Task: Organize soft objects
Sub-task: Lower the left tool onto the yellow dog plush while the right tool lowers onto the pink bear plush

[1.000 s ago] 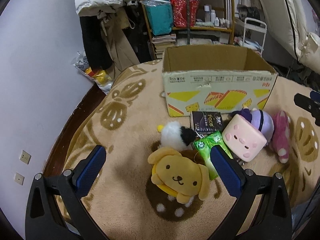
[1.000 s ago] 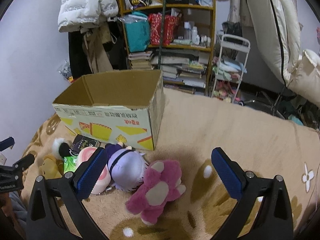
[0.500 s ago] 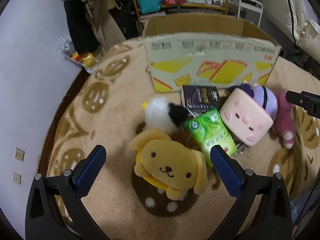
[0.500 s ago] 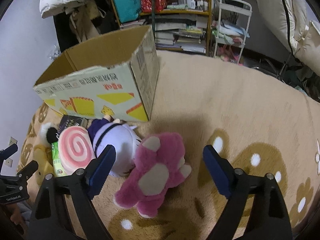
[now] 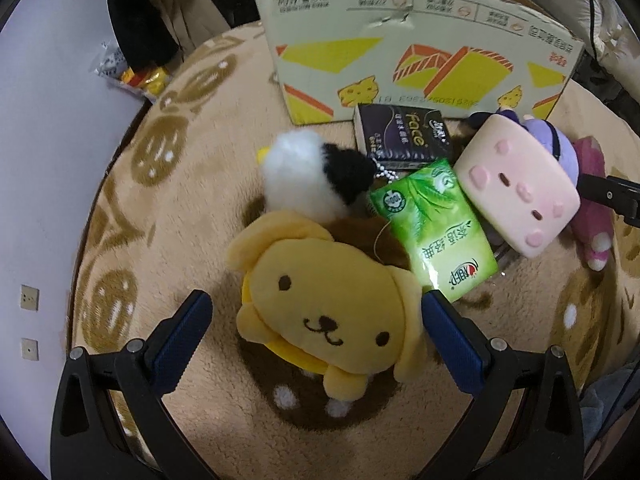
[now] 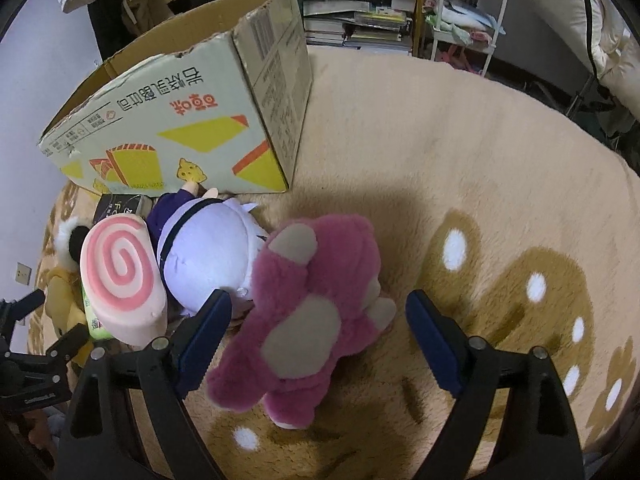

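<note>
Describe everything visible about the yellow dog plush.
The yellow dog plush is soft pile fabric with floppy ears, two dark dot eyes, a stitched nose and mouth, stubby paws and a brighter yellow rim behind its head. It lies face up on the tan patterned blanket, over a brown patch, between the fingers of the open left tool. The white-and-black fluffy toy touches its upper edge; the green tissue pack lies beside it.
</note>
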`<state>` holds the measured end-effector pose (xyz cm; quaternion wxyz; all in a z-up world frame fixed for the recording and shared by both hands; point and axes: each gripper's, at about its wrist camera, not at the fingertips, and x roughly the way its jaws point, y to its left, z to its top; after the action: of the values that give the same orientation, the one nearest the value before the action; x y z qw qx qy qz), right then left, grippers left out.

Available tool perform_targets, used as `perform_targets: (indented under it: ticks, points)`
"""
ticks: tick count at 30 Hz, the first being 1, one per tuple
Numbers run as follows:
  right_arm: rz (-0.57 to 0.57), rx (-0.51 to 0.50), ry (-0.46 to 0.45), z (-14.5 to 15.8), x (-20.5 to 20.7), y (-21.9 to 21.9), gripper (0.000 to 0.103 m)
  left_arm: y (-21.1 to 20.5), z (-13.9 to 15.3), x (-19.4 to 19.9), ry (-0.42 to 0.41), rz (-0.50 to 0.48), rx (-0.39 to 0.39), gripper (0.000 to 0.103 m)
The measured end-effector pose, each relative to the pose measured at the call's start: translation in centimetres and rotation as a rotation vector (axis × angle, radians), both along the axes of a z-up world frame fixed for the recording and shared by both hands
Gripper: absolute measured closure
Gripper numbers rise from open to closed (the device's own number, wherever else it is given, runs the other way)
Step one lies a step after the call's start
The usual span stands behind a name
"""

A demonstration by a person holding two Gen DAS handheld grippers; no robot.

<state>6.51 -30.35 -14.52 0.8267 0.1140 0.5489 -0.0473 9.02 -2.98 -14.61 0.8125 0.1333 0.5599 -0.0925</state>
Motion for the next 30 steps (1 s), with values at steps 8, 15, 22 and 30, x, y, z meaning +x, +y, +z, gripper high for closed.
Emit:
perform_targets:
  ticks: [8,15,22,30]
  points:
    - [-0.017,0.024,0.016,-0.5,0.4,-0.5,0.01,0.5,-0.5,0.4,0.03,0.024,-0.032,0.001]
    - [-0.014,-0.003,0.035,-0.6,0.8,-0.7,0.01,1.0,-0.8,1.0,0.046,0.04,-0.053,0.001]
    - [-0.008,-0.014,0.057,-1.0,0.8,-0.5,0.01,1.1,-0.9,1.3,0.054,0.047,-0.065,0.001]
    - [-0.006,0.003,0.067,-1.5,1.0,-0.9,0.014,1.1,-1.2,1.4,0.069,0.06,-0.082,0.001]
